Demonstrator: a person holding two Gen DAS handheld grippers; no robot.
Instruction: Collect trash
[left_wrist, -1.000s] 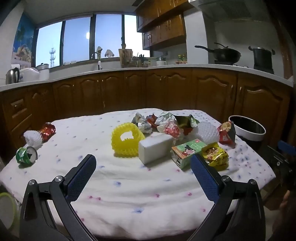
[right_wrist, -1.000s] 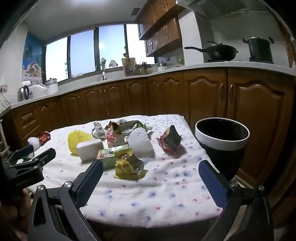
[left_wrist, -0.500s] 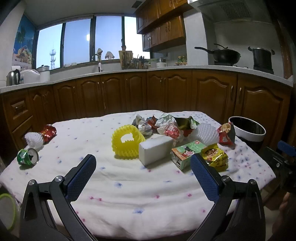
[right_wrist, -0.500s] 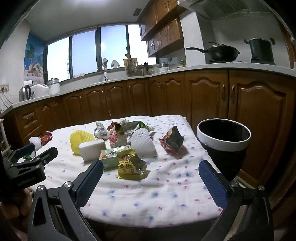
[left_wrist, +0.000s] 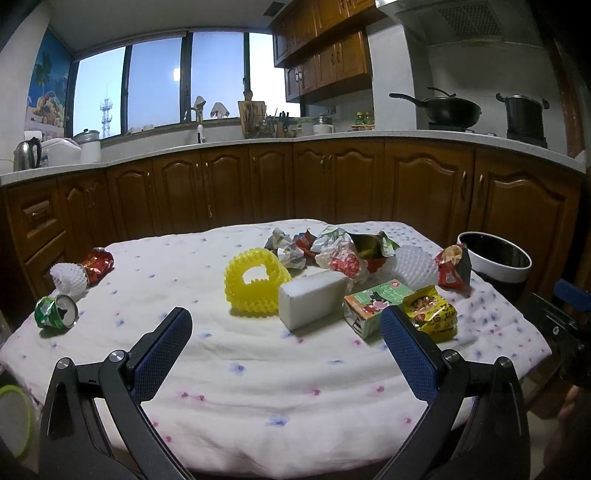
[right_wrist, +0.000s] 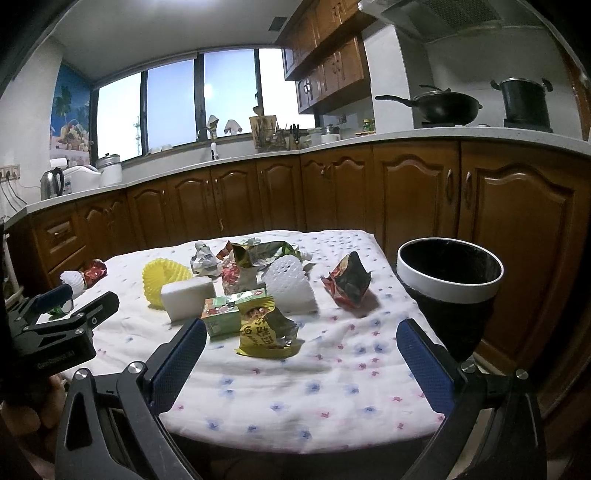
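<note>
Trash lies across a table with a white dotted cloth (left_wrist: 258, 373): a yellow foam net (left_wrist: 255, 284), a white foam block (left_wrist: 312, 297), a green carton (left_wrist: 376, 301), a yellow snack bag (right_wrist: 264, 328), a white foam net (right_wrist: 290, 282), crumpled wrappers (left_wrist: 332, 251), a red-black bag (right_wrist: 349, 282) and a crushed green can (left_wrist: 55, 312). A black bin with a white rim (right_wrist: 448, 280) stands off the table's right side. My left gripper (left_wrist: 284, 350) hovers open at the near edge. My right gripper (right_wrist: 301, 363) is open too, nothing between its fingers.
Brown kitchen cabinets (left_wrist: 332, 184) and a counter run behind the table, with a wok (left_wrist: 450, 109) and pot on the stove. At the far left lie a red wrapper (left_wrist: 98, 262) and a small white net (left_wrist: 68, 280). A person's hand (right_wrist: 22, 410) holds the left gripper.
Both grippers have eased slightly toward the table and risen a little, so the trash looks a bit nearer. Both stay open and nothing on the table has moved.
</note>
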